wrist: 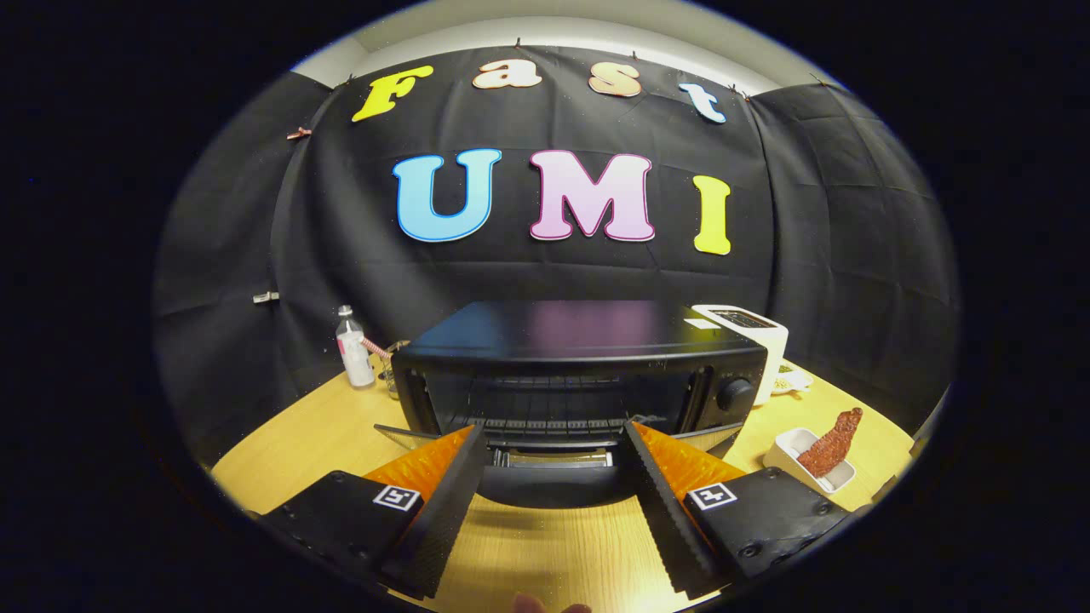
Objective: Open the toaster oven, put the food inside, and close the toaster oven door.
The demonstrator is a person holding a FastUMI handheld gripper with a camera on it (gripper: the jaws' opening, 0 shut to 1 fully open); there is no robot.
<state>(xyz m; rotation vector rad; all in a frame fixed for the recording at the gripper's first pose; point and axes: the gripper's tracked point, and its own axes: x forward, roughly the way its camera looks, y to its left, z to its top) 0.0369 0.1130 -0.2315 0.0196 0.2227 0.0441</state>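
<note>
A black toaster oven (579, 340) stands on the wooden table (289, 434), straight ahead of me. Its door (553, 485) hangs down open towards me, and the wire rack (545, 421) inside is in plain sight. My gripper (555, 430) is open, with nothing between its fingers. The fingertips reach over the lowered door, close to the oven's mouth. The food, a reddish-brown piece (833, 443), leans in a small white dish (792, 447) to the right of the oven, off beyond my right finger.
A white toaster (754, 328) stands behind the oven's right corner, with a small plate (792, 380) beside it. A bottle (353, 347) and a glass jar (392, 375) stand left of the oven. Black cloth walls close the booth.
</note>
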